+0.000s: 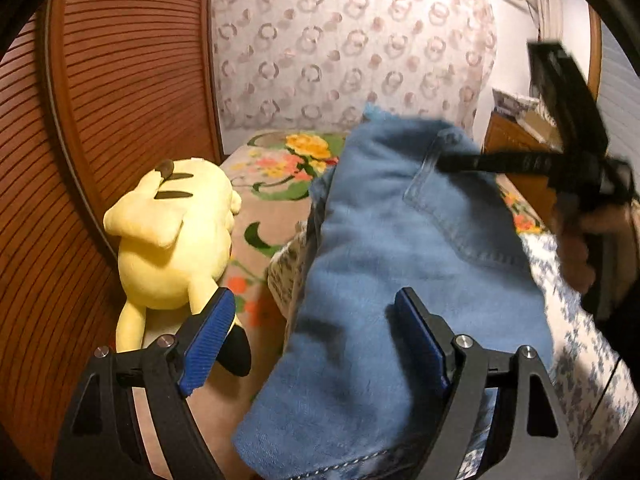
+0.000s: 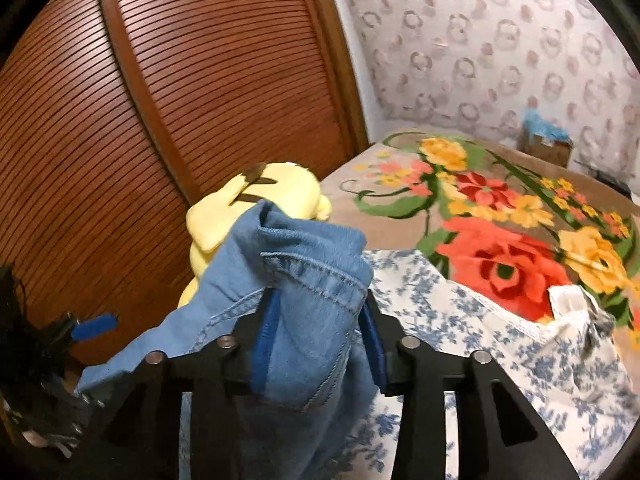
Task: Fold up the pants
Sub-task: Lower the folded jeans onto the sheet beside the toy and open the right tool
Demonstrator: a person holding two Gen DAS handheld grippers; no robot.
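Note:
The blue denim pants (image 1: 400, 260) lie bunched on the bed, stretching from near my left gripper up to the right gripper. My left gripper (image 1: 316, 308) is open, its blue pads apart, with the denim lying between and under the right finger. My right gripper (image 2: 320, 308) is shut on a fold of the pants (image 2: 312, 280) at a hemmed edge and holds it lifted. In the left wrist view the right gripper (image 1: 444, 164) reaches in from the right onto the denim near a back pocket.
A yellow plush toy (image 1: 172, 240) lies at the left by the brown slatted wardrobe door (image 1: 120, 100). A flowered blanket (image 2: 500, 240) covers the bed. A white cloth with blue flowers (image 2: 460, 320) lies under the pants. A small box (image 2: 546, 146) stands by the patterned wall.

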